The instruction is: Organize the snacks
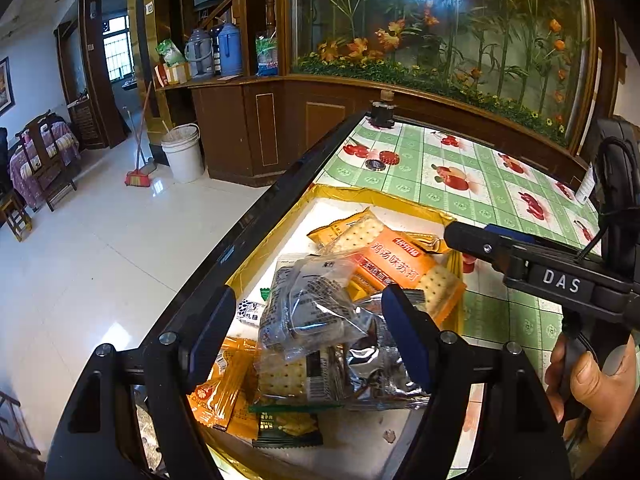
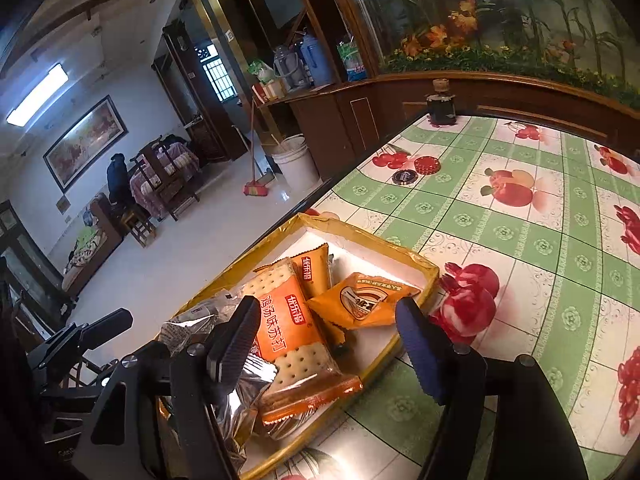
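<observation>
A shallow gold-rimmed tray (image 1: 392,198) with a white floor sits at the table's left edge, full of snack packets. An orange cracker packet (image 1: 404,264) lies on top, with a clear cracker packet (image 1: 308,300), a silver foil packet (image 1: 376,364) and small orange packets (image 1: 228,396) beside it. My left gripper (image 1: 308,332) is open above the clear and silver packets. My right gripper (image 2: 328,344) is open over the tray (image 2: 412,258), above the orange cracker packet (image 2: 292,336) and a small orange packet (image 2: 360,300). It also shows in the left wrist view (image 1: 472,244).
The table has a green checked fruit-print cloth (image 2: 520,220). A dark jar (image 2: 440,106) stands at its far edge, and two small round lids (image 2: 418,170) lie near it. A wooden cabinet (image 1: 280,128), white bucket (image 1: 182,152) and broom (image 1: 138,176) stand on the floor to the left.
</observation>
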Available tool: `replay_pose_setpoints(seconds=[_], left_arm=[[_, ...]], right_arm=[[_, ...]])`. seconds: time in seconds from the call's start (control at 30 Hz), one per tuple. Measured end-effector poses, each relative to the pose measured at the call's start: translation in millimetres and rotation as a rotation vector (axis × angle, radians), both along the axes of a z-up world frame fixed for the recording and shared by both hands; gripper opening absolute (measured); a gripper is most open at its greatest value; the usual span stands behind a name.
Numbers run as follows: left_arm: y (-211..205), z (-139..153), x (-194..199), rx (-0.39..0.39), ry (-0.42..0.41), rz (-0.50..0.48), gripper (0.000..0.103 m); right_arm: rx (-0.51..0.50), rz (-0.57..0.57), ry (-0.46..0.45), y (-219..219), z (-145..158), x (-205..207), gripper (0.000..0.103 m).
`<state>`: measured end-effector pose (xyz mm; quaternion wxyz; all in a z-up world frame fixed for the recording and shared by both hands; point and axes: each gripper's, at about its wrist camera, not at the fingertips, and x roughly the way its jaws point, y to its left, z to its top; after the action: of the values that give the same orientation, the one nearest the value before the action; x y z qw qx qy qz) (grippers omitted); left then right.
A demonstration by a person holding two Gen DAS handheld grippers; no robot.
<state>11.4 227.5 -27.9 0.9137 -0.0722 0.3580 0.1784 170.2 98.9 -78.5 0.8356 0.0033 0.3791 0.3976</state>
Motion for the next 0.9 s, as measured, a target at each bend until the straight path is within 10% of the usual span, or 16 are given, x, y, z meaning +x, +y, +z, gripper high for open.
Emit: replay_pose_setpoints(seconds=[0.9], left_arm=[[-34,14,-92,0.064,-0.01,0.047,0.085]], right_arm=[[-0.146,0.382,-0.228,-52,15,-126,0.088]])
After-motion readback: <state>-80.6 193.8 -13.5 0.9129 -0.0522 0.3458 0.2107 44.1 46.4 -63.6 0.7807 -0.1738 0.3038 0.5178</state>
